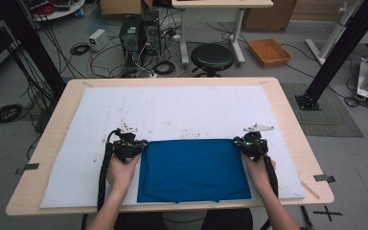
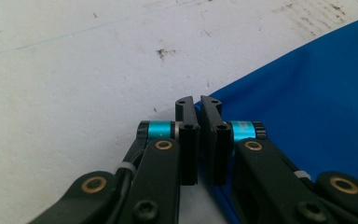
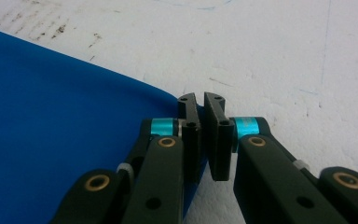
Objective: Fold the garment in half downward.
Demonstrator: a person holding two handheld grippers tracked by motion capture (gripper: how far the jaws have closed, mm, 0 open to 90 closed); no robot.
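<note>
A blue cloth (image 1: 191, 167) lies flat on the white mat (image 1: 172, 105), folded into a rectangle near the table's front edge. My left gripper (image 1: 141, 143) sits at the cloth's far left corner, my right gripper (image 1: 239, 142) at its far right corner. In the left gripper view, the left gripper (image 2: 197, 100) has its jaws pressed together with a sliver of the blue cloth (image 2: 307, 93) pinched between them. In the right gripper view, the right gripper (image 3: 200, 97) is likewise shut on the corner of the blue cloth (image 3: 51, 130). A hand holds each gripper from below.
The mat covers most of the wooden table (image 1: 52, 124) and carries faint dark marks (image 1: 191, 132) beyond the cloth. Behind the table stand a black stool (image 1: 212, 56), computer towers (image 1: 139, 31) with cables, and an orange tray (image 1: 269, 51) on the floor.
</note>
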